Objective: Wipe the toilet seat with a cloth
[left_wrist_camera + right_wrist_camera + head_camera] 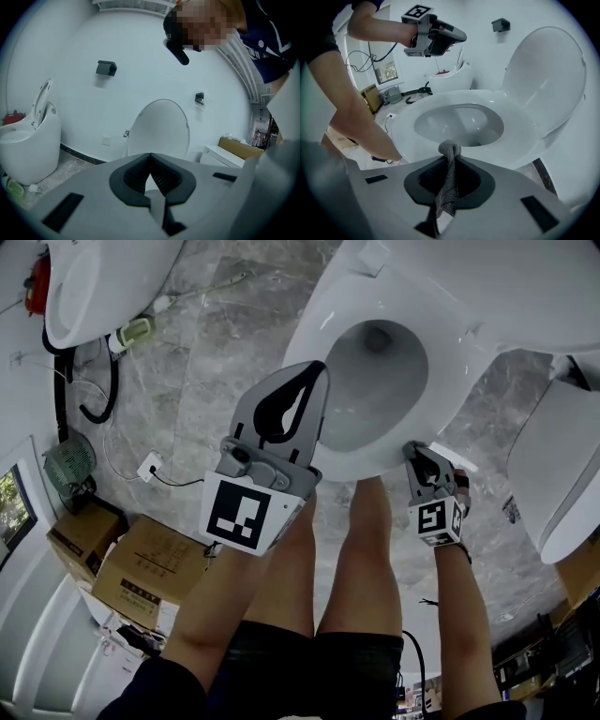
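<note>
Count: one grey knitted cloth (449, 180), two handheld grippers, and three white ceramic toilets in the head view, namely the open one at centre, one at upper left (94, 287) and one with its lid down at the right edge (562, 474). Two brown cardboard boxes (150, 568) are sitting on the grey marbled floor (216, 362) at lower left. The central toilet's white oval seat (450, 362) is lying down on the bowl, and its lid (548, 75) is standing raised against the wall. The right gripper (417, 457) is being held low at the seat's front rim, with its fingers clenching the cloth. The cloth's bunched end is poking out past the tips, just at the rim; contact with the seat cannot be told. The left gripper (321, 369) is being held higher, over the near left part of the bowl, pointing toward the lid. Its fingers are pressing together tip to tip with nothing between them. The person's two bare legs are standing between the grippers.
</note>
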Demonstrator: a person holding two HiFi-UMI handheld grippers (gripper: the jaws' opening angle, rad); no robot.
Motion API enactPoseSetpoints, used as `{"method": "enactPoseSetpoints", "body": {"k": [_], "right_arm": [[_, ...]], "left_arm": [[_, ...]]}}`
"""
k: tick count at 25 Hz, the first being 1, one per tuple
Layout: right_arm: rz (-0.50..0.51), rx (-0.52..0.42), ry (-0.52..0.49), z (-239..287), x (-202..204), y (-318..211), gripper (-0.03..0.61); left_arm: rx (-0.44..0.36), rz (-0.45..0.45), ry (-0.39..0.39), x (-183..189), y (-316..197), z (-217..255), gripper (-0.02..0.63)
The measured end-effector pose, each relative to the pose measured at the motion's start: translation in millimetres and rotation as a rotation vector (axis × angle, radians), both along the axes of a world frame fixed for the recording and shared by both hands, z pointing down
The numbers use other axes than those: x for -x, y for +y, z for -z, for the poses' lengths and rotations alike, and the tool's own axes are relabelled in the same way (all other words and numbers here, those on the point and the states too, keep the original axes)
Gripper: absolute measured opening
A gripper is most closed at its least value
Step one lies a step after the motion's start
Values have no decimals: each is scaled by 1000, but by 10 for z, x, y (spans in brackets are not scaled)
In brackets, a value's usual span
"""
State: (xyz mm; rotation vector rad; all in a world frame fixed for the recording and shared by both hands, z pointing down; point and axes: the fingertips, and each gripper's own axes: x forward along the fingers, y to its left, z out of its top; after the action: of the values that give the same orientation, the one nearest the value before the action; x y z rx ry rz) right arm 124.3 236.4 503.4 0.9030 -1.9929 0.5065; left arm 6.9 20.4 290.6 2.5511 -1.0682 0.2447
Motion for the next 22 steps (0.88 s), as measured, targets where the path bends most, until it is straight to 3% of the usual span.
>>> {"method": "enactPoseSetpoints", "body": {"k": [5,9,12,15,22], "right_arm": [[53,47,-100,5,467,291,54],[179,89,-201,-8,1181,450,54],[248,111,-228,7,1436,492,54],[260,118,-210,9,1229,531,55],[-73,19,10,-29,-235,-126,55]], "left_arm": [[-4,15,1,-17,29,21,14],[-3,64,14,-9,-6,9,14],[1,84,13,-11,0,17,14],[0,90,-15,72,20,-6,14],[3,127,-30,180,-32,-37,14]]}}
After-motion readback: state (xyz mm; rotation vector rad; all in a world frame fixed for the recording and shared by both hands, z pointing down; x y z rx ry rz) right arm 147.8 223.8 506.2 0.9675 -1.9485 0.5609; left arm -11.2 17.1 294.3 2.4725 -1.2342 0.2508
